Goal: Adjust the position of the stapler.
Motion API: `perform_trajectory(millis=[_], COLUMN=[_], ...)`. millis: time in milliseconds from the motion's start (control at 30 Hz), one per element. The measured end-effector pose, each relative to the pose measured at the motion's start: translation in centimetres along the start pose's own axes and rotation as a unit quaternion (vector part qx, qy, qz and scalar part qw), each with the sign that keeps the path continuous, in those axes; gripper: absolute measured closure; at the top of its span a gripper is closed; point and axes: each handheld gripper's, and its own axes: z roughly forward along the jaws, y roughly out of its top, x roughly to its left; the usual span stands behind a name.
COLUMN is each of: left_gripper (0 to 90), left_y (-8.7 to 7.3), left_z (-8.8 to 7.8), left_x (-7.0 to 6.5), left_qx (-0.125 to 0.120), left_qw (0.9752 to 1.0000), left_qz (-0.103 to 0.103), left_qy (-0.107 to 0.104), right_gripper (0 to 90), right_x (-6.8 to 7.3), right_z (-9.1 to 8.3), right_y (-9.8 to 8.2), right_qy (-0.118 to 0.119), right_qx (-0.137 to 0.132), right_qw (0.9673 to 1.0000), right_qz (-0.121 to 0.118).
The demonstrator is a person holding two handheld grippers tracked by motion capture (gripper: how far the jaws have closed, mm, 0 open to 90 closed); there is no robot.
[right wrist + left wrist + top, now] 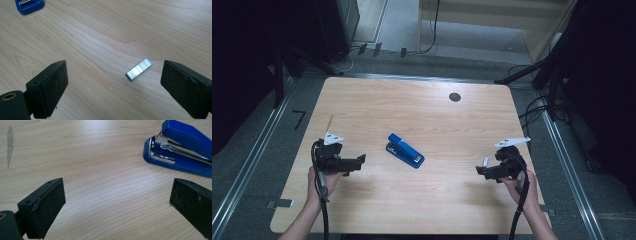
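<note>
A blue stapler lies closed near the middle of the wooden table, and everything else arranges itself around it. To the stapler's left, well apart from it, the person's left hand holds the left gripper low over the wood with its jaws spread wide and nothing between them; in the left gripper view the stapler sits just beyond and to one side of the gap. Far off to the stapler's right, the right gripper is held the same way, jaws wide and empty. Just ahead of that gripper a small strip of staples lies flat on the bare wood, between the lines of the two jaws but untouched by either; from above it shows as a pale sliver beside the gripper's tip.

By the look of it, the job is loading the stapler, and it has barely begun. The stapler is not yet opened, the strip not yet picked up, neither tool in contact with anything. What remains, I'd guess, is nearly all of it: pinch the strip, steady and open the stapler, and seat the staples inside.
</note>
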Motion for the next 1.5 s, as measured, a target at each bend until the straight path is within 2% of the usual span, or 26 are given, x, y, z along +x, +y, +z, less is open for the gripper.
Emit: perform_trajectory(millis=[133, 333, 500, 600, 700, 733, 767, 867, 933, 967, 1100, 1167, 1200, 1233, 1267, 1300, 1333, 1367, 1400, 1500], left_gripper=[0.0, 0.0, 0.0, 0.0, 0.0, 0.0, 0.0, 0.0, 0.0, 0.0, 0.0, 0.0, 0.0, 0.0, 0.0, 0.0, 0.0, 0.0, 0.0, 0.0], left_y=[-0.1, 0.0, 0.0, 0.0, -0.1, -0.1, -0.2, -0.2, -0.2, -0.2, -0.4, -0.4, -0.4, -0.5, -0.5, -0.5, -0.5, -0.5, -0.5, -0.5], left_z=[0.3, 0.2, 0.3, 0.2, 0.4, 0.5, 0.5, 0.4, 0.4, 0.5, 0.5, 0.5, 0.5, 0.5, 0.5, 0.5, 0.5, 0.6, 0.6, 0.6], left_x=[0.2, -0.2, -0.3, -0.3, -0.3, -0.2, -0.1, -0.1, -0.2, -0.2, 0.1, 0.2, 0.3, 0.3, 0.4, 0.4, 0.4, 0.4, 0.4, 0.4], left_qx=[0.004, 0.012, 0.011, 0.013, 0.031, 0.034, 0.027, 0.022, 0.023, 0.023, 0.027, 0.026, 0.025, 0.025, 0.025, 0.027, 0.027, 0.027, 0.026, 0.026], left_qw=[1.0, 0.9998, 0.9998, 0.9998, 0.999, 0.999, 0.9996, 0.9997, 0.9996, 0.9996, 0.9995, 0.9995, 0.9995, 0.9996, 0.9996, 0.9995, 0.9995, 0.9995, 0.9996, 0.9996], left_qz=[-0.004, 0.015, 0.018, 0.018, 0.021, 0.018, 0.01, 0.012, 0.015, 0.016, 0.013, 0.012, 0.012, 0.012, 0.011, 0.011, 0.012, 0.012, 0.012, 0.013], left_qy=[-0.003, -0.004, -0.006, -0.001, 0.026, 0.024, 0.008, 0.004, 0.011, 0.011, 0.013, 0.012, 0.011, 0.01, 0.01, 0.01, 0.008, 0.008, 0.006, 0.004], right_gripper=[7.7, 7.6, 7.1, 7.0, 5.0, 2.0, 1.6, 1.9, 2.4, 4.8, 8.7, 13.6, 13.6, 14.3, 14.3, 18.4, 18.4, 24.5, 24.5, 32.8], right_x=[0.4, 1.7, 2.8, 3.6, 4.1, 4.3, 4.7, 5.3, 6.0, 6.8, 7.8, 9.0, 9.0, 9.7, 9.7, 10.3, 10.3, 11.0, 11.0, 11.7], right_z=[0.3, 0.1, 0.2, 0.6, 1.0, 1.2, 1.5, 1.9, 2.4, 3.0, 4.3, 5.9, 5.9, 7.0, 7.0, 7.8, 7.8, 8.7, 8.7, 9.7], right_y=[0.2, 0.8, 1.5, 1.9, 2.3, 2.5, 3.0, 3.4, 3.9, 4.4, 5.1, 5.7, 5.7, 6.1, 6.1, 6.4, 6.4, 6.8, 6.8, 7.4], right_qy=[0.01, 0.02, 0.028, 0.03, 0.032, 0.032, 0.036, 0.039, 0.042, 0.047, 0.057, 0.064, 0.064, 0.066, 0.066, 0.067, 0.067, 0.075, 0.075, 0.083], right_qx=[0.006, 0.004, 0.001, 0.006, 0.011, 0.014, 0.013, 0.013, 0.012, 0.011, 0.016, 0.025, 0.025, 0.03, 0.03, 0.029, 0.029, 0.028, 0.028, 0.025], right_qw=[0.9999, 0.9996, 0.9991, 0.9987, 0.9982, 0.9981, 0.998, 0.9975, 0.9967, 0.9961, 0.9945, 0.9929, 0.9929, 0.9915, 0.9915, 0.9908, 0.9908, 0.99, 0.99, 0.9884], right_qz=[-0.008, -0.018, -0.033, -0.041, -0.048, -0.05, -0.05, -0.057, -0.069, -0.074, -0.087, -0.097, -0.097, -0.108, -0.108, -0.113, -0.113, -0.117, -0.117, -0.125])
